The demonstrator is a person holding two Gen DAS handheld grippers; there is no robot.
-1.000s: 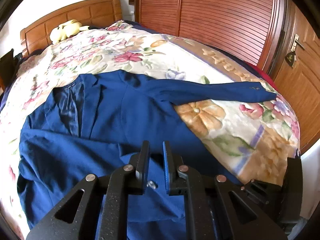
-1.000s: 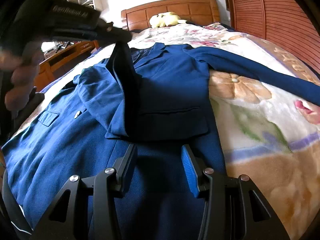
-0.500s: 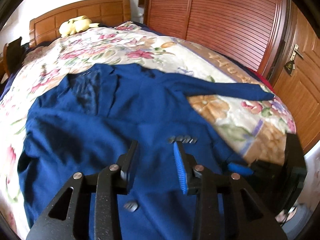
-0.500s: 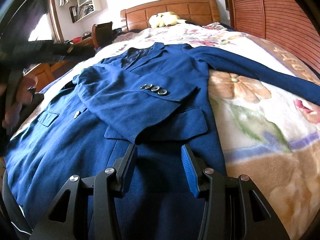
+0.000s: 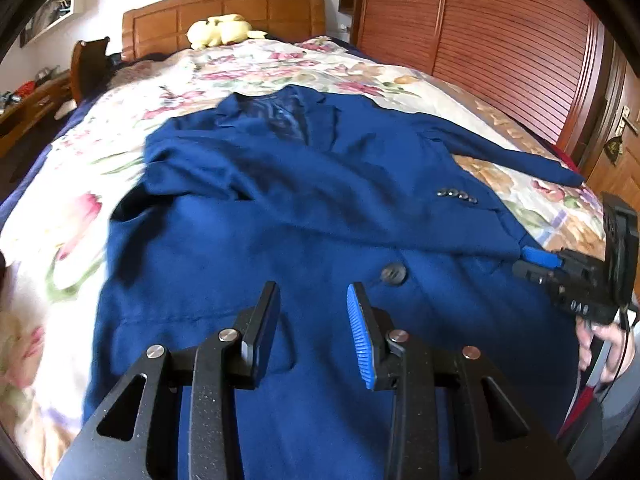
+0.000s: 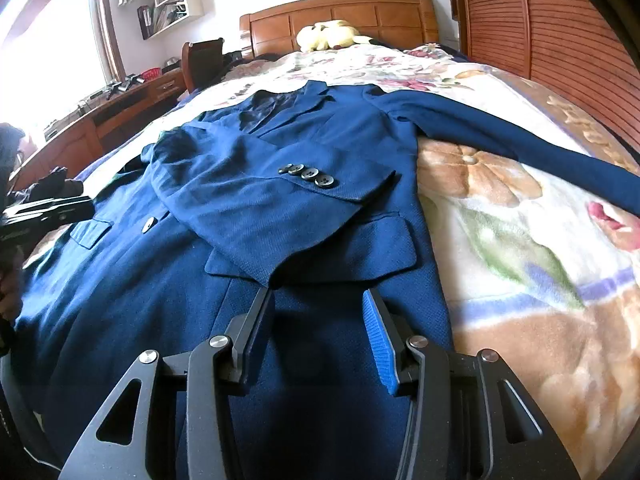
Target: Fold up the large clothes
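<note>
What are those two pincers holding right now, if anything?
Nothing. The left gripper and the right gripper both stand open above the blue jacket, with no fabric pinched between their pads.

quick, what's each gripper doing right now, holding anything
Left gripper: open, holding nothing, above the blue jacket.
Right gripper: open, holding nothing, above the jacket's lower part.

Jacket [image 6: 280, 208]: matt blue woven cloth. Bedspread [image 6: 520, 240]: soft, fuzzy floral cloth. Headboard [image 6: 340, 12]: glossy varnished wood.
</note>
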